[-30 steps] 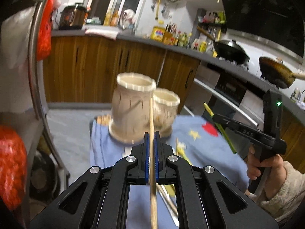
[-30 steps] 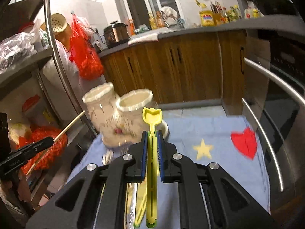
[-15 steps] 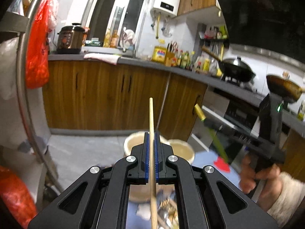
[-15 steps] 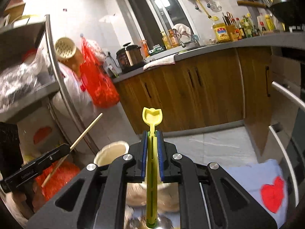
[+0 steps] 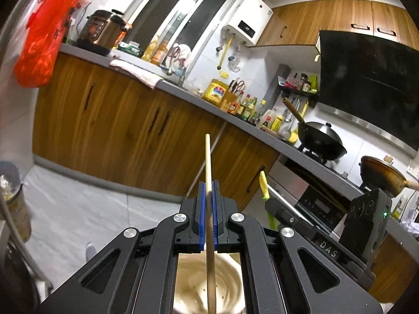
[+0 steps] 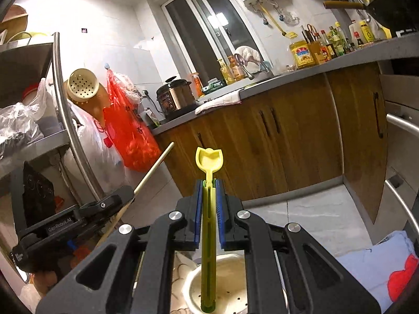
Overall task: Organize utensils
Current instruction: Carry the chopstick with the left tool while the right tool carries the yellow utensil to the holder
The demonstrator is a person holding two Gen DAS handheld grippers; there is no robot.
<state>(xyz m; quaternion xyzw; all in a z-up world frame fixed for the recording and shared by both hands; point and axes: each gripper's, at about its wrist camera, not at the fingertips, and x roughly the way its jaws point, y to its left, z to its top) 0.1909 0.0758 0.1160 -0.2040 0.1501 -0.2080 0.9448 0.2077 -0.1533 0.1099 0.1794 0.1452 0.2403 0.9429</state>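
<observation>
Left wrist view, left to right. Red plastic bag (image 5: 39,39), crinkled, hanging at upper left, top cut off by the frame. Pressure cooker (image 5: 100,32), metallic brown, on the grey tabletop (image 5: 183,93); its label too small to read. Wooden cabinet fronts below.

Left claw (image 5: 207,216): blue ribbed pads closed tight on a wooden chopstick (image 5: 208,172), a plain round rod standing upright; its lower end is cut off by the frame edge. Directly beneath, a cream ceramic holder (image 5: 225,285) with small drain holes, its rim mostly hidden by the claw's black arms.

Further right, the right claw (image 5: 269,206) seen side-on, "DAS" readable on its body; black wok (image 5: 322,141) on the stove.

Right wrist view, left to right. Metal shelf rack (image 6: 60,99) with plastic bags, contents hard to make out. Perforated cream strainer (image 6: 82,86). The left claw (image 6: 128,195), marked "GenRobot.AI", with the chopstick (image 6: 154,167) slanting up from it; the hand behind it largely hidden.

Right claw (image 6: 209,209): blue pads clamped on a yellow-green plastic spoon (image 6: 208,209), slotted handle, tulip-shaped end uppermost. Its lower tip hangs over the opening of a cream holder (image 6: 230,282); whether it touches the bottom cannot be told. Blue cloth (image 6: 371,264) with a red heart at right, partly cut off.
</observation>
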